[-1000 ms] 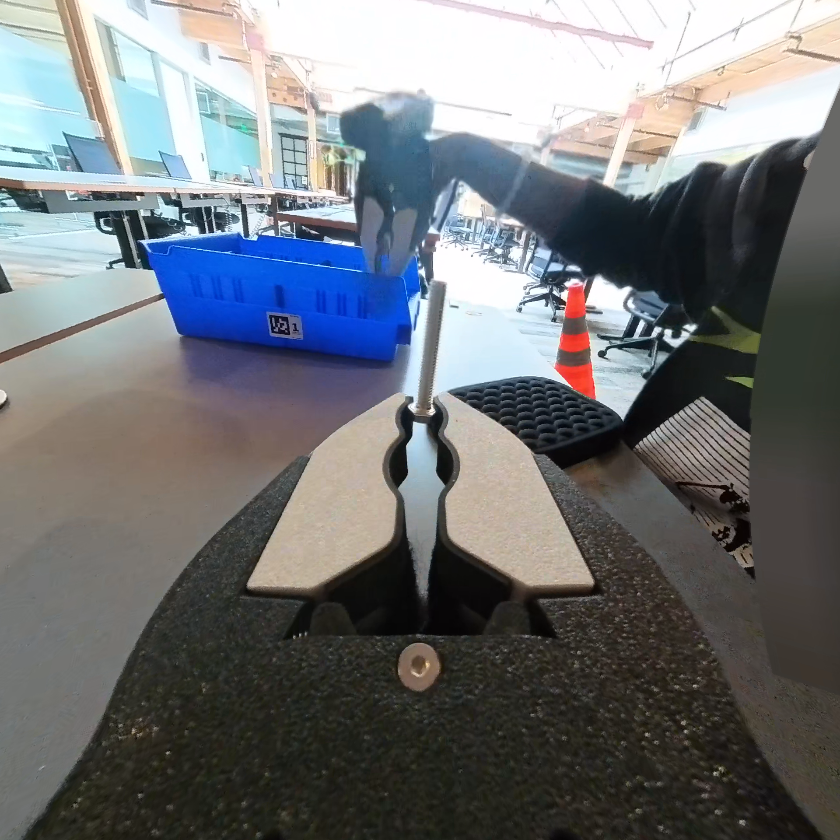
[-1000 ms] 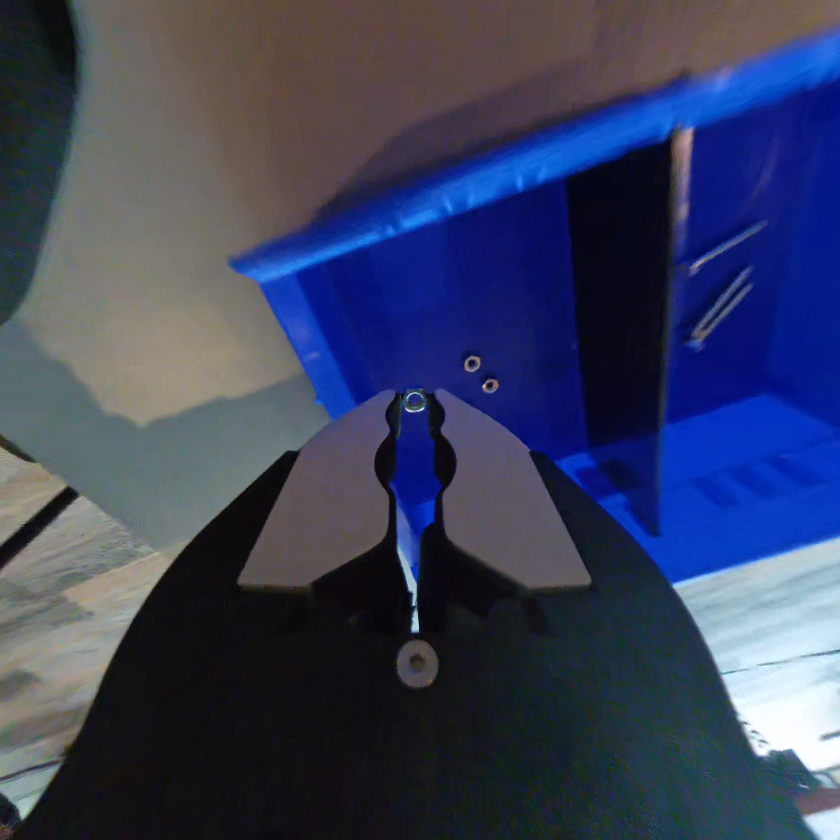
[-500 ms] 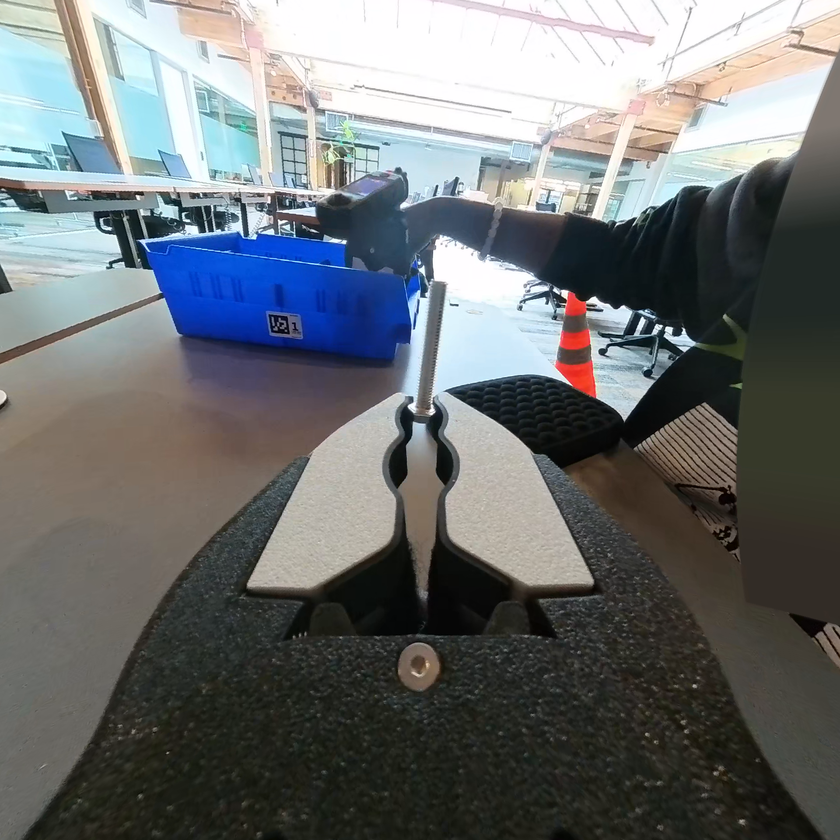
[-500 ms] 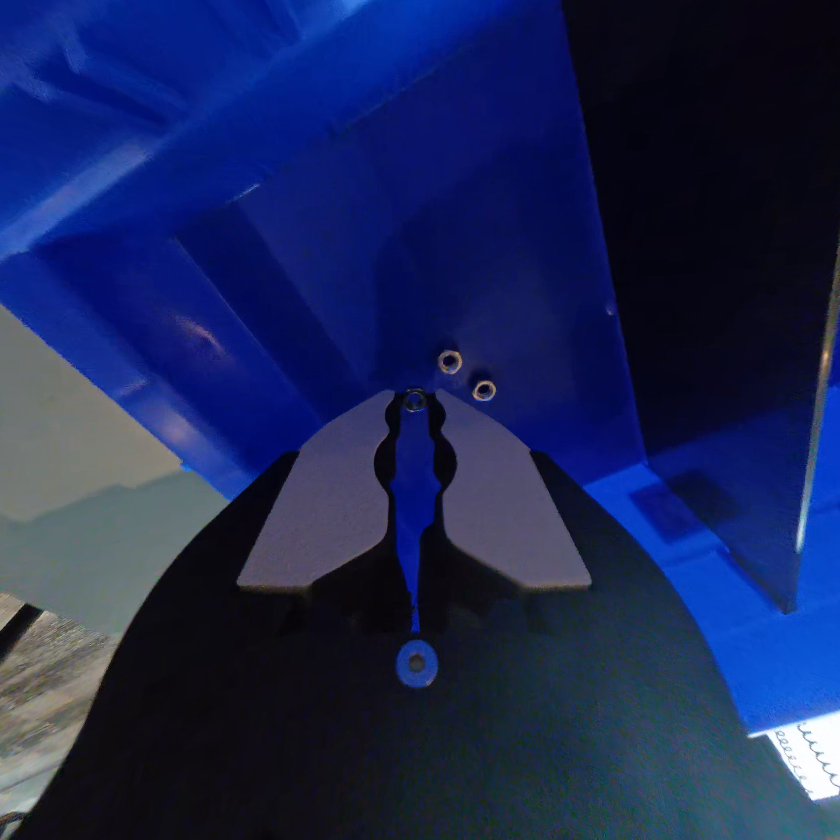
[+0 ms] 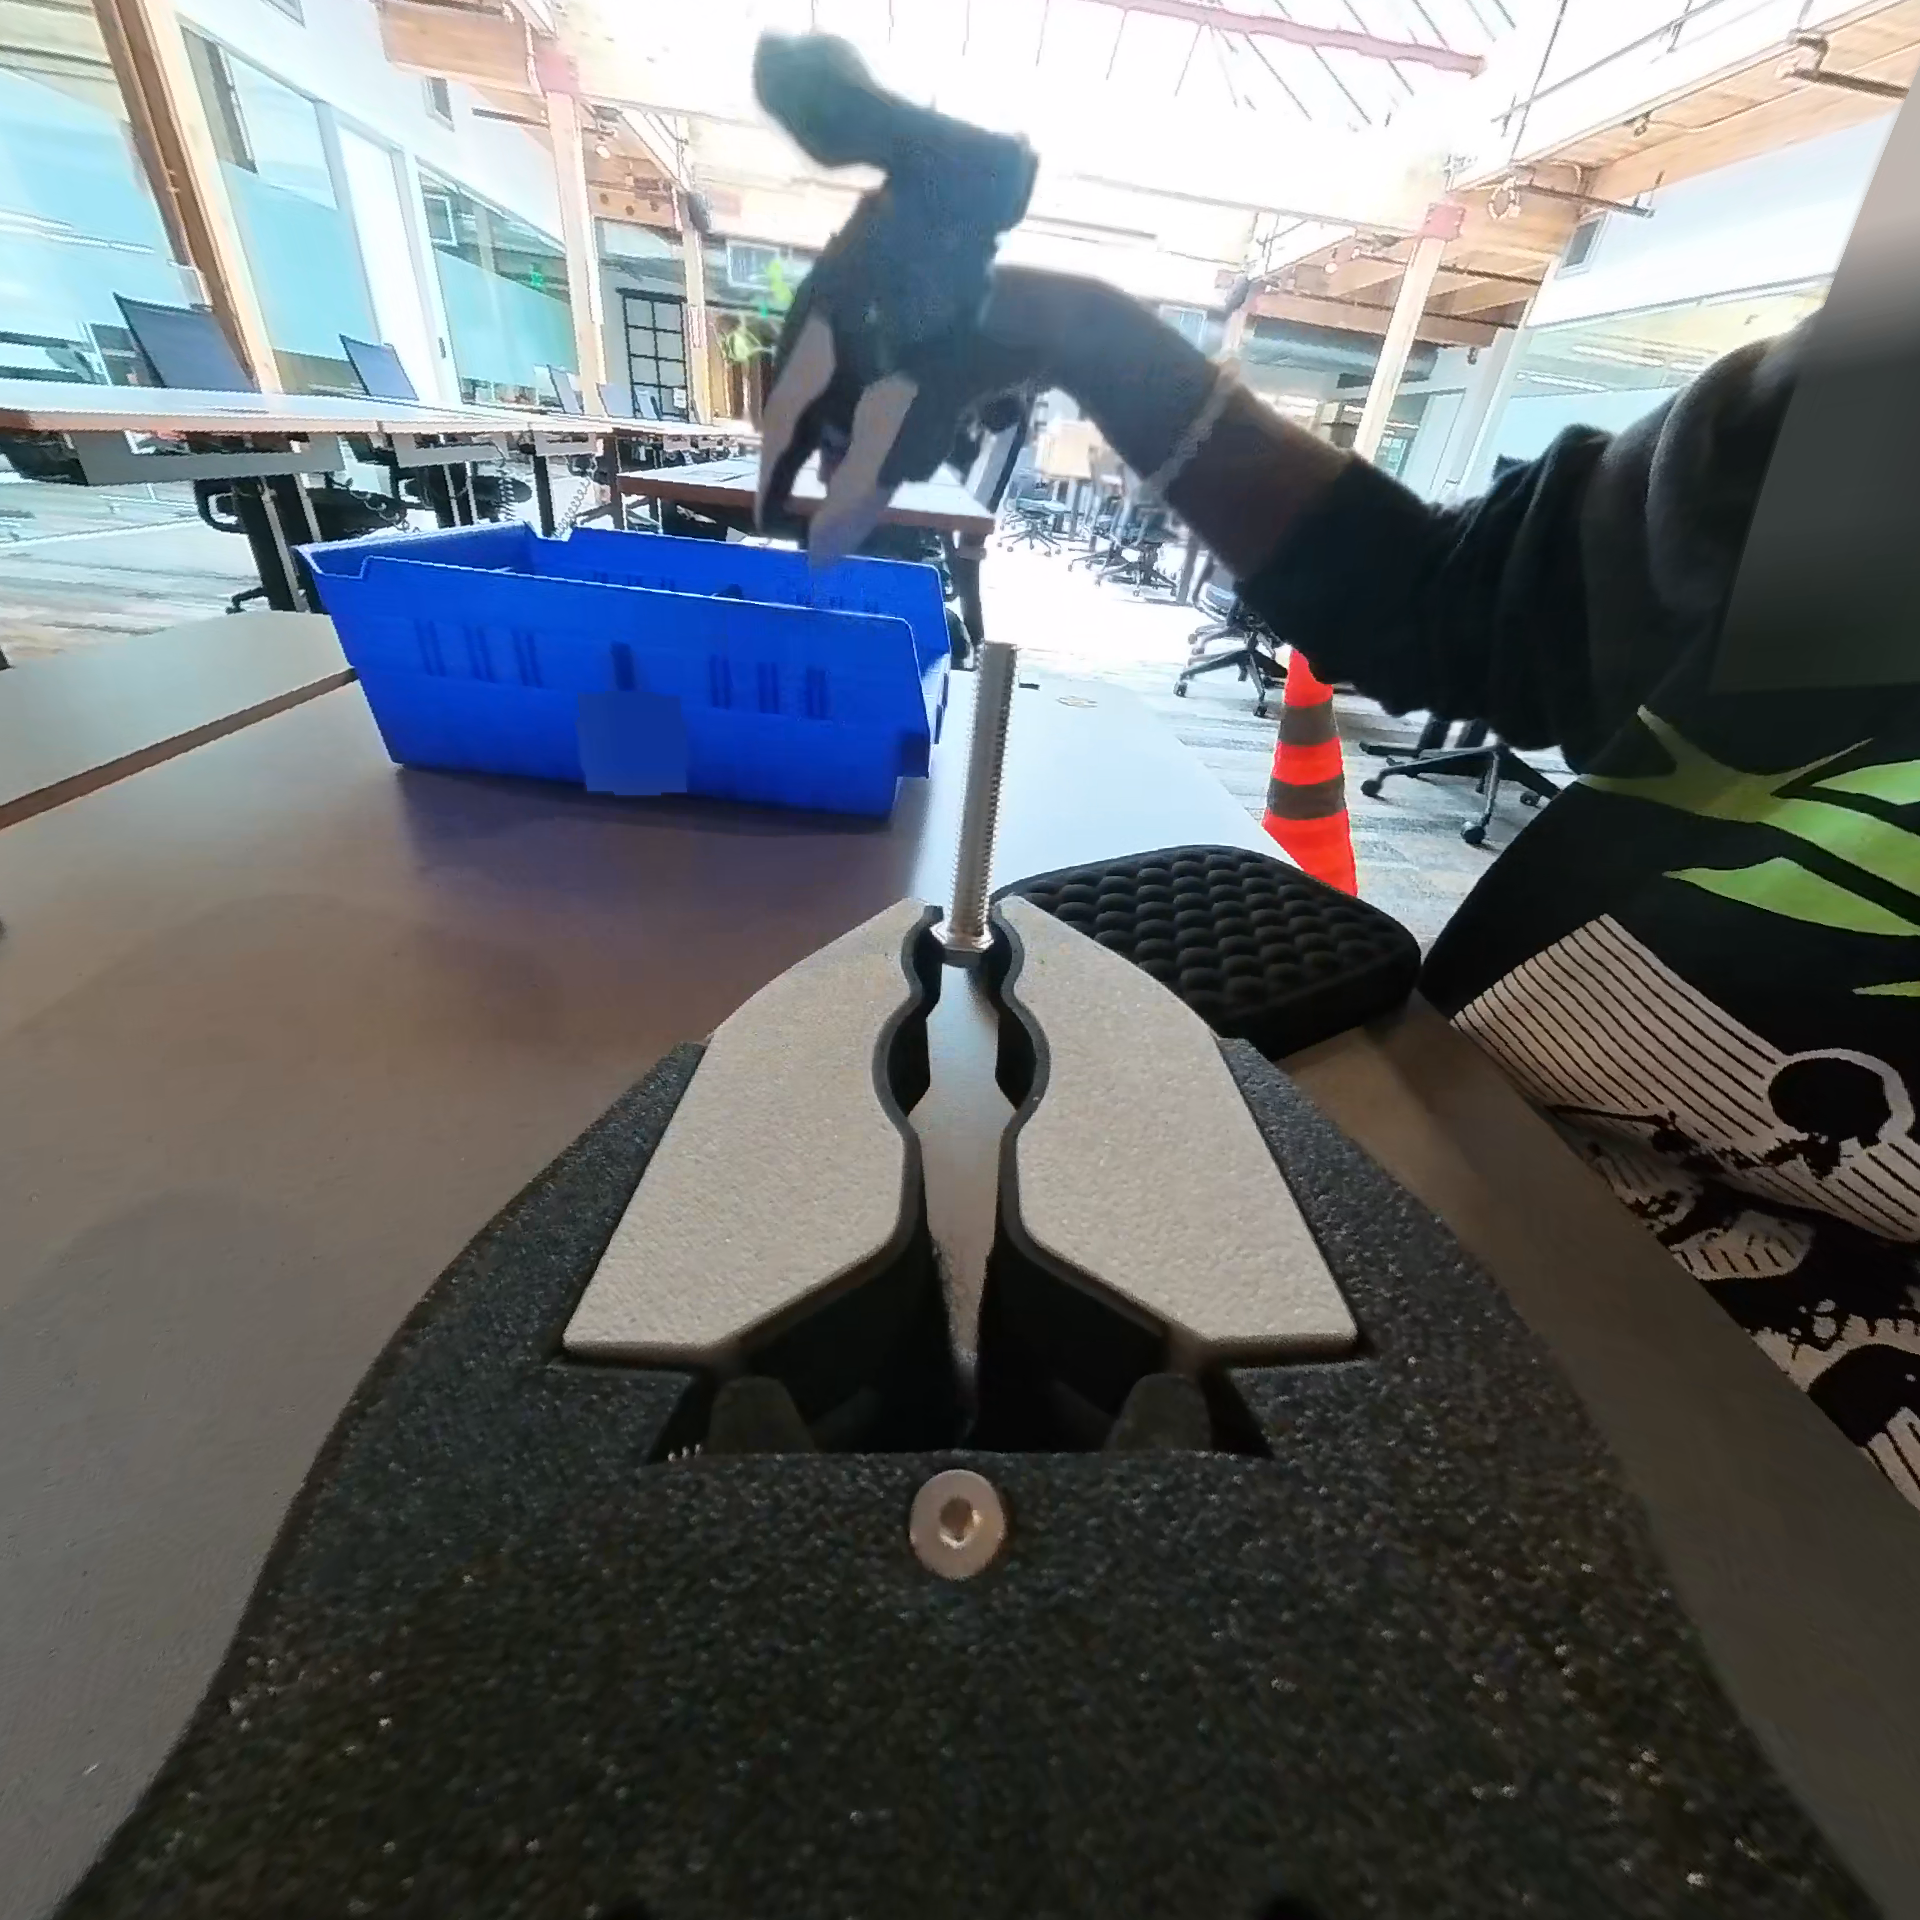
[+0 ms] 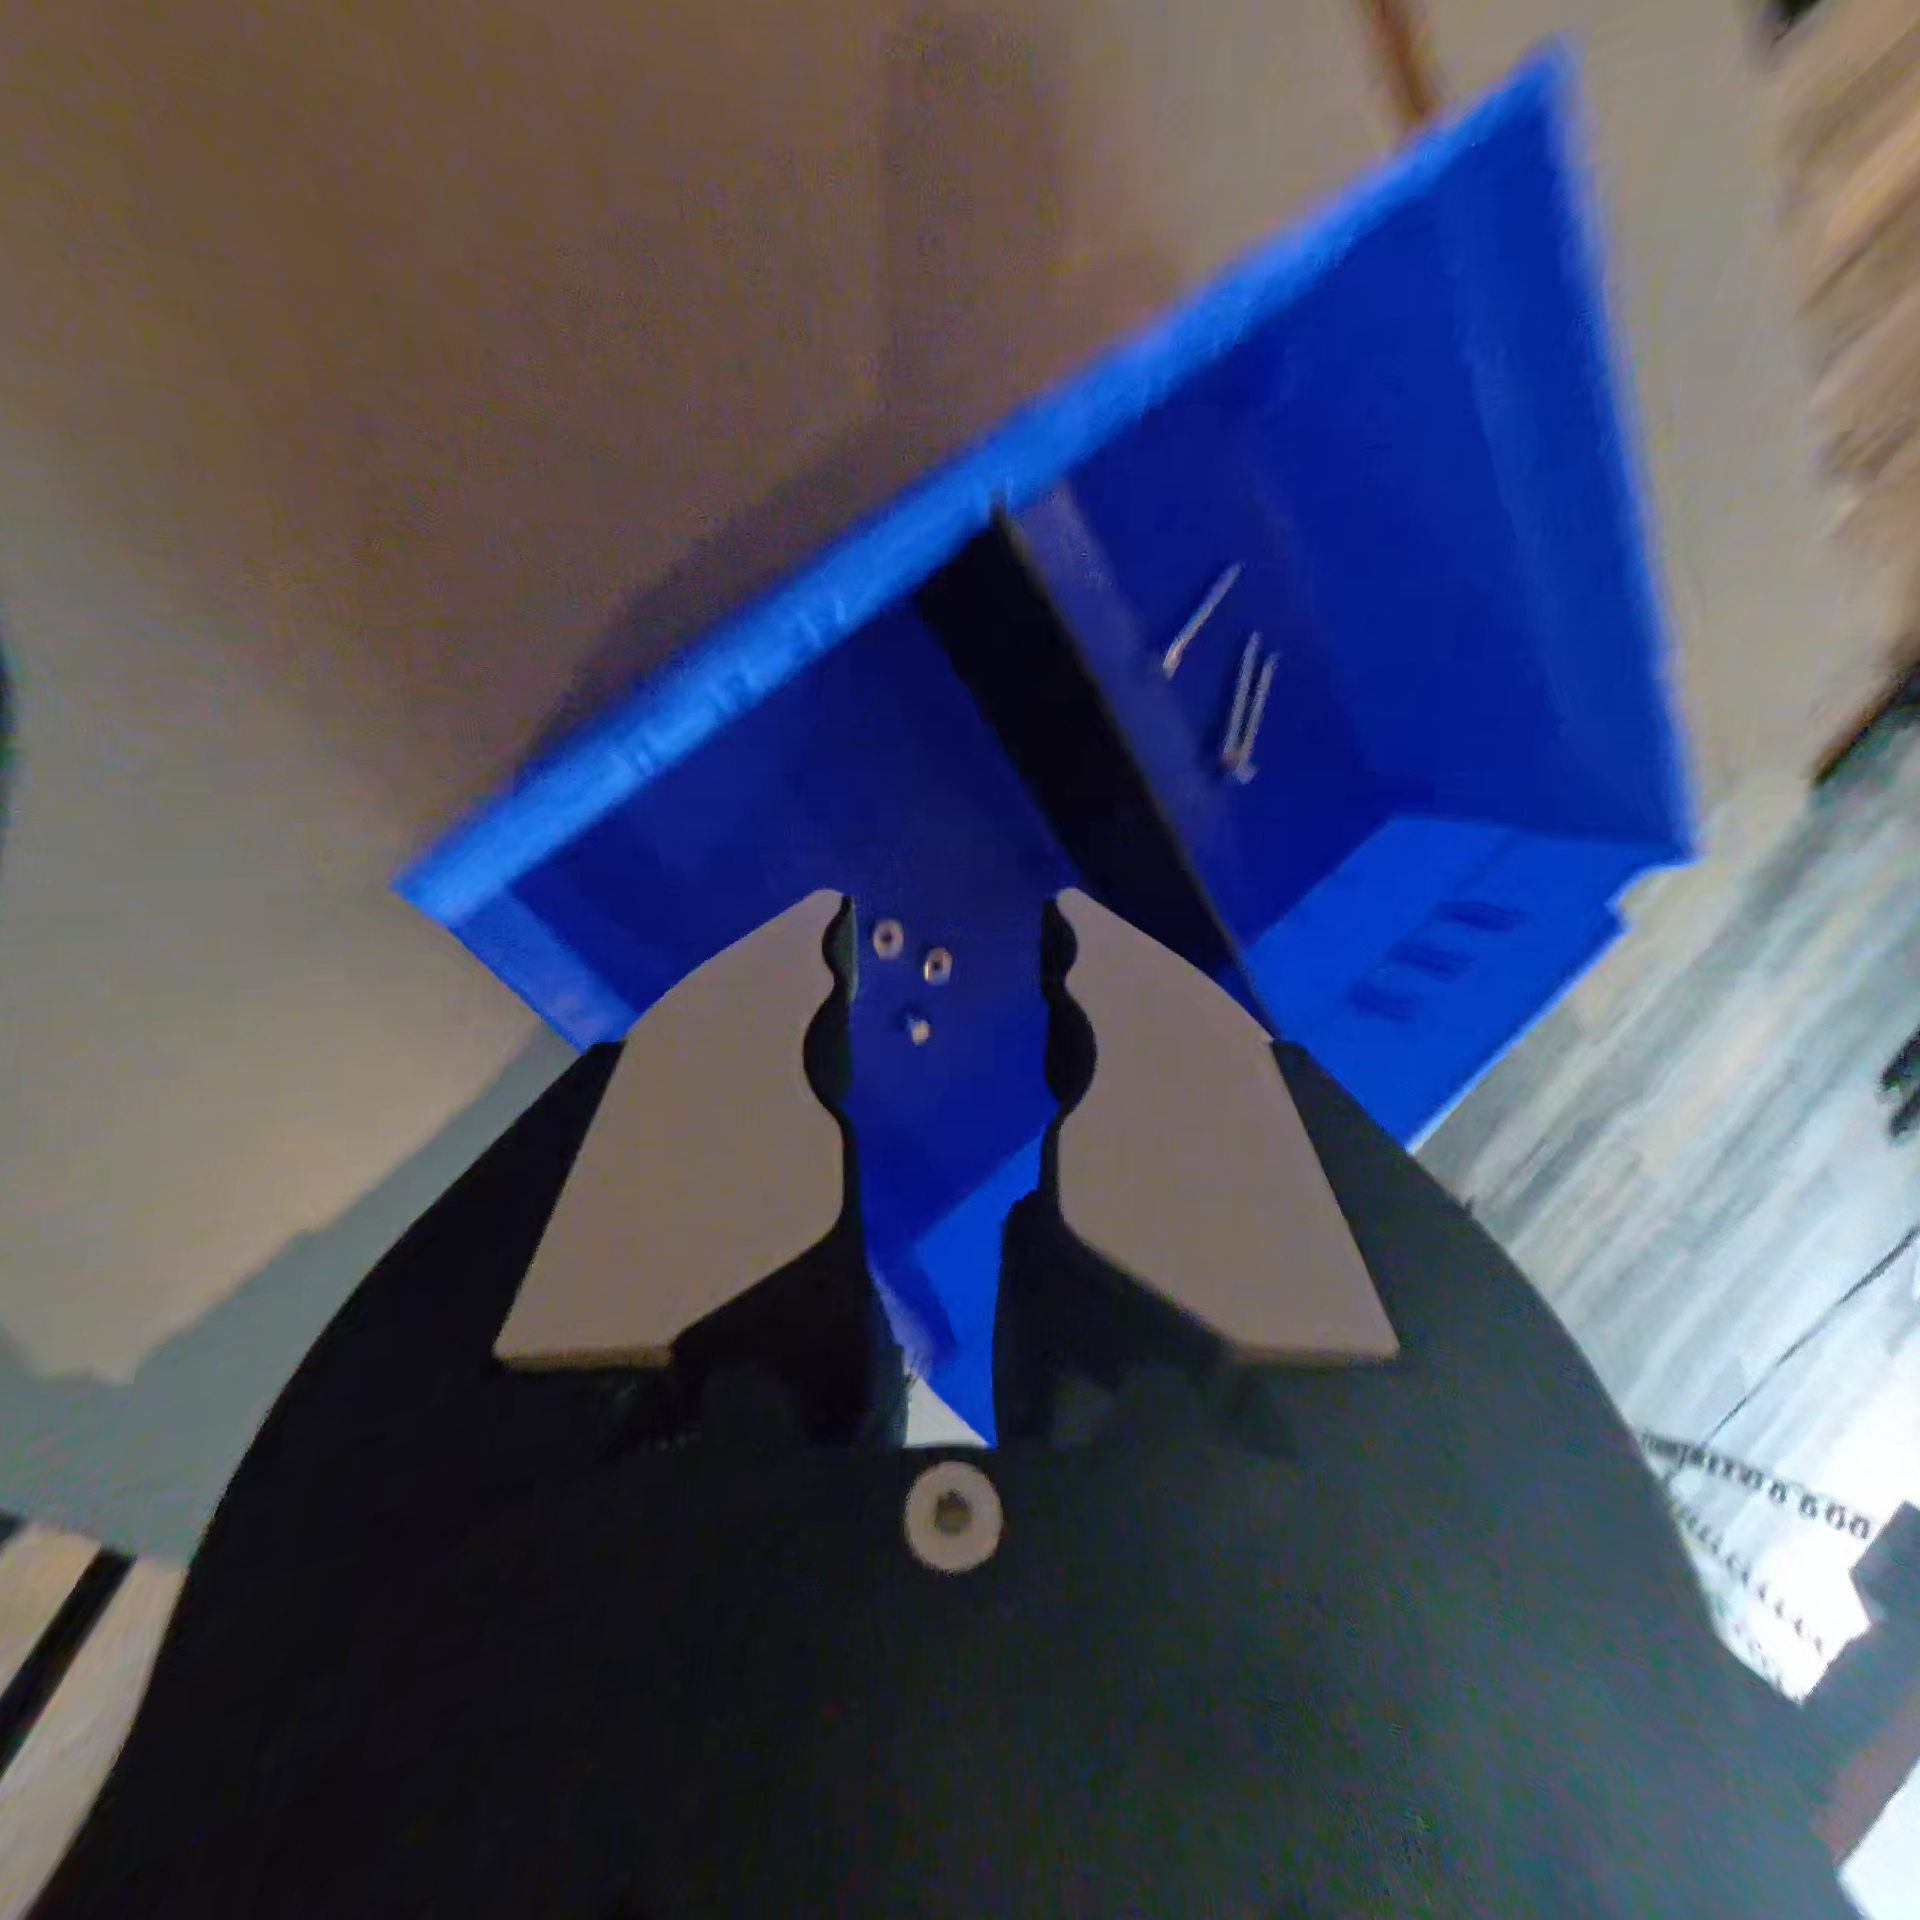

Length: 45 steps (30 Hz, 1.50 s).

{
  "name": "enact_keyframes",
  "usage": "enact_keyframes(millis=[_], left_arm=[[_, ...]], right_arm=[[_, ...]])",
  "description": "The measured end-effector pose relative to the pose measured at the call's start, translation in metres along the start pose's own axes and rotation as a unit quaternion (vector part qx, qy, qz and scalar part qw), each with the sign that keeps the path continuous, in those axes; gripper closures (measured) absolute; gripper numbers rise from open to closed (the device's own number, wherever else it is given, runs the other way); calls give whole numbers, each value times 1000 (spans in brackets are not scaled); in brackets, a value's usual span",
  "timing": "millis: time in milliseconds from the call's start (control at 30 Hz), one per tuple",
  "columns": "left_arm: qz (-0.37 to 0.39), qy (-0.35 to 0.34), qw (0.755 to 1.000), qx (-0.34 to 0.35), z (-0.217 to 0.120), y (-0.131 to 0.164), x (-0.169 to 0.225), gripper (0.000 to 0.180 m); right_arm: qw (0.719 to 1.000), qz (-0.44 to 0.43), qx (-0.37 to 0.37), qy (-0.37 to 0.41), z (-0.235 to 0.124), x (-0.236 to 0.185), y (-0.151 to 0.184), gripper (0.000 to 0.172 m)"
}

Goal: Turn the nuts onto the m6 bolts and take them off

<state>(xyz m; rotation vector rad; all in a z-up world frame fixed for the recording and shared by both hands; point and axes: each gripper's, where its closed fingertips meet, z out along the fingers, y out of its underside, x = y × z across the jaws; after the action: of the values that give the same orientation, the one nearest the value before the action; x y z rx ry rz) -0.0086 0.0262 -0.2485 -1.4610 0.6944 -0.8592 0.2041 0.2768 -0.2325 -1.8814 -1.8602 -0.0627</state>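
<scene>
Nearest us, our left hand-held gripper [image 5: 968, 940] stays clamped on the head of a bolt [image 5: 985, 774] that stands upright, bare of any nut. Farther off, above the blue bin [image 6: 727, 686] on the table [image 5: 312, 1039], our right hand-held gripper [image 6: 951, 914] has just spread apart and let its nut fall; it holds nothing now. We judge that removal done. Three nuts [image 6: 914, 971] lie in the bin's near compartment, spare bolts [image 6: 1236, 686] beyond its dark divider [image 6: 1081, 727].

We see skylight glare blowing out the left wrist view at 12 o'clock; the right wrist view is dim and motion-blurred, edges bowed.
</scene>
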Motion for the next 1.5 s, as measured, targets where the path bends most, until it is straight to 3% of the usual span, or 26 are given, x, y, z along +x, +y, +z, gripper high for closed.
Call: enact_keyframes(millis=[133, 300, 500, 633, 767, 867, 1000, 1233, 1400, 1500], left_arm=[[2, 2, 1000, 1, 0, 0, 1, 173], [2, 0, 1000, 2, -1, -1, 0, 173], [2, 3, 1000, 4, -1, -1, 1, 173], [2, 3, 1000, 6, -2, -1, 1, 173], [-5, 1, 1000, 9, -2, -2, -1, 173], [-4, -3, 1000, 13, -3, -3, -2, 173], [-3, 0, 1000, 8, -2, -2, -1, 173], [-4, -1, 1000, 11, -2, -2, -1, 173], [-4, -1, 1000, 11, -2, -2, -1, 173], [-4, 2, 1000, 10, -2, -2, 0, 173]], right_arm=[[987, -21, 155, 32, -46, -32, -83, 139], [934, -77, 340, -78, -75, -130, -180, 141], [875, -124, 428, -192, -70, -208, -244, 129], [831, -100, 463, -292, -58, -234, -253, 120], [792, -61, 519, -315, -56, -231, -265, 120], [781, -57, 532, -322, -50, -233, -267, 119], [749, -56, 572, -329, -58, -238, -268, 129], [767, -94, 549, -319, -43, -249, -263, 140], [755, -115, 549, -341, -44, -259, -259, 164], [757, -131, 552, -323, -45, -261, -258, 167]])
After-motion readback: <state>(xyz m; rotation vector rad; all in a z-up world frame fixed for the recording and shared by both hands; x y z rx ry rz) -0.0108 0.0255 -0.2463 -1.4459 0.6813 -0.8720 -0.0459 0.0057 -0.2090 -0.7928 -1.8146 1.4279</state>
